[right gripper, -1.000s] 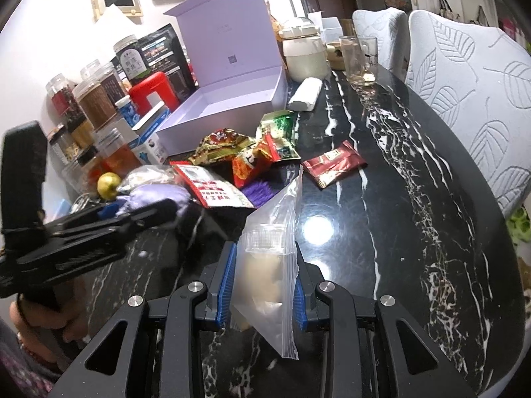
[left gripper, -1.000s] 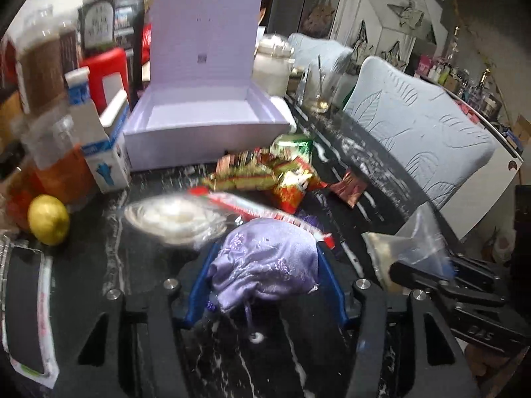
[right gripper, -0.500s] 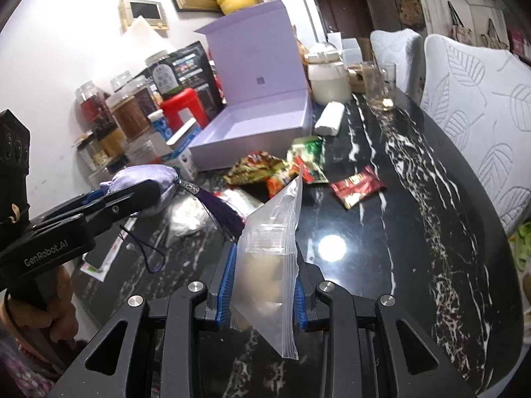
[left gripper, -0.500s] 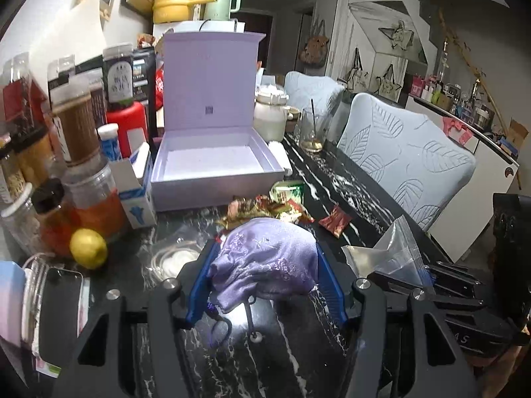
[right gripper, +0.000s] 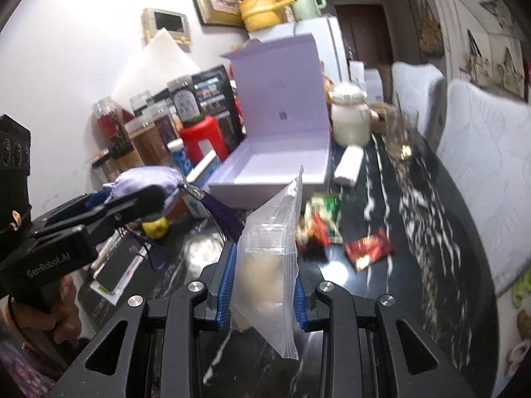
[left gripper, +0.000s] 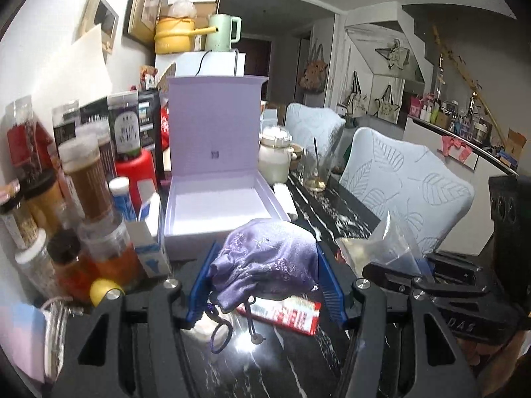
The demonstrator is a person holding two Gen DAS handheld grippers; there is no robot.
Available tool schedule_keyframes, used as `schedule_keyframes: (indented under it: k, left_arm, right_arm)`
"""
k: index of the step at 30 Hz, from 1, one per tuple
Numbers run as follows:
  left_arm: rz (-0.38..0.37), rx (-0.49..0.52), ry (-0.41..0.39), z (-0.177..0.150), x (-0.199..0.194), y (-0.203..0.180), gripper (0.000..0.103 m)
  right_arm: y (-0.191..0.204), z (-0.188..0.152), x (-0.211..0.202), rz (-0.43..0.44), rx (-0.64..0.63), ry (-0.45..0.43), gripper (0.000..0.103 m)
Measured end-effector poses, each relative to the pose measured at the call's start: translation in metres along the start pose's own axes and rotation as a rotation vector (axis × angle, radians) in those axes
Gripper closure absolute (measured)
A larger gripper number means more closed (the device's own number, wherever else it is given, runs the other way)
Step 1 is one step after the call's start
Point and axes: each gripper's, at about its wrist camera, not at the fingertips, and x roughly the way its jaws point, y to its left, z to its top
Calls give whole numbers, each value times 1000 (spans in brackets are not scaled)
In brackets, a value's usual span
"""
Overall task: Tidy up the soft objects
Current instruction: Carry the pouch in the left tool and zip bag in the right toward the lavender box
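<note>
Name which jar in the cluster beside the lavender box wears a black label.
The tall dark jar standing on the red container, just left of the open lavender box. Its neighbours in front are clear jars showing brown or orange contents.

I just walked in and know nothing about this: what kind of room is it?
Most likely a home dining area beside a kitchen. A black marble table with padded chairs holds food jars, and a yellow kettle sits on the white fridge behind.

Left gripper (left gripper: 265,278) was clamped on a purple embroidered fabric pouch (left gripper: 265,262), right gripper (right gripper: 262,285) pinching a clear plastic zip bag (right gripper: 268,265), both raised.
</note>
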Motion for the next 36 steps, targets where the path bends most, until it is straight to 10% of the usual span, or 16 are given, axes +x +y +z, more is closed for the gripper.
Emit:
schedule_keyframes:
  k: [36]
  left_arm:
    - [166, -55, -92, 135, 161, 79, 46]
  right_arm:
    - [-23, 189, 111, 82, -153, -147, 73]
